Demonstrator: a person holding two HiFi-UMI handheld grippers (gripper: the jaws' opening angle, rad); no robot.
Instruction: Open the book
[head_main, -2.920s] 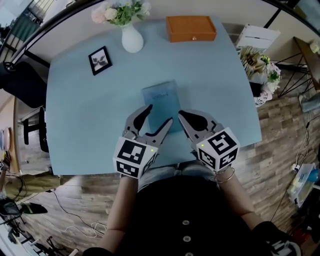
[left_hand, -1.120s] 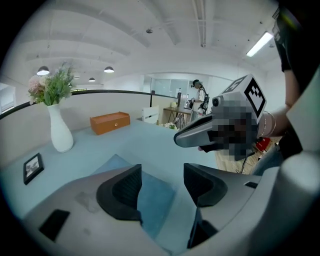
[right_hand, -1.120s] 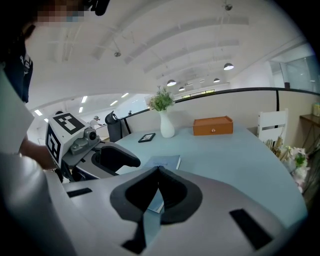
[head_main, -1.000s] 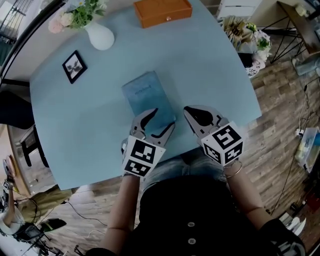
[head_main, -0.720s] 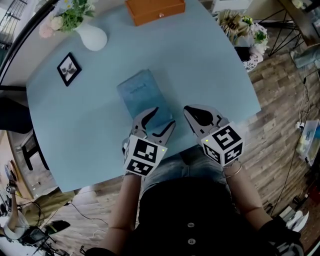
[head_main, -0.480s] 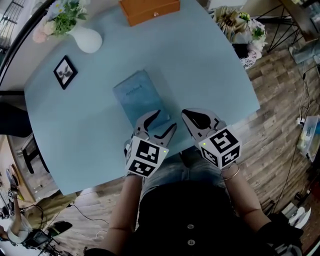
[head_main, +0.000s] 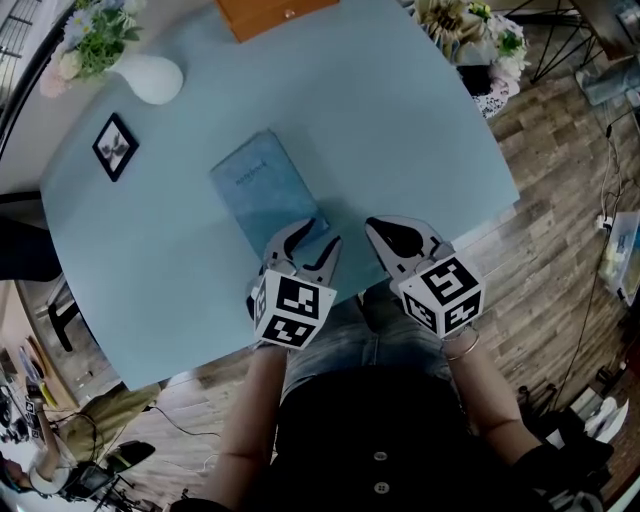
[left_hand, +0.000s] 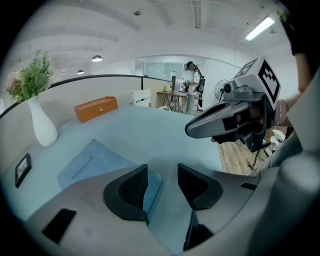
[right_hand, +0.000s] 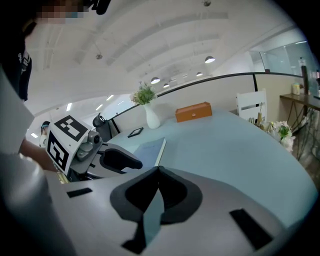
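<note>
The shut book (head_main: 263, 190) lies on the bench (head_main: 400, 130) left of middle in the head view, slanting up-left, its near corner between the half-spread, just-closing left tongs (head_main: 318, 233), while the empty, pressed-together right tongs (head_main: 380, 232) sit farther right.

The left tool (head_main: 317, 240) sits lower toward the desk (head_main: 400, 120) than before, its jaws just closing in around the near corner of the book (head_main: 258, 188), not yet pressing.
</note>
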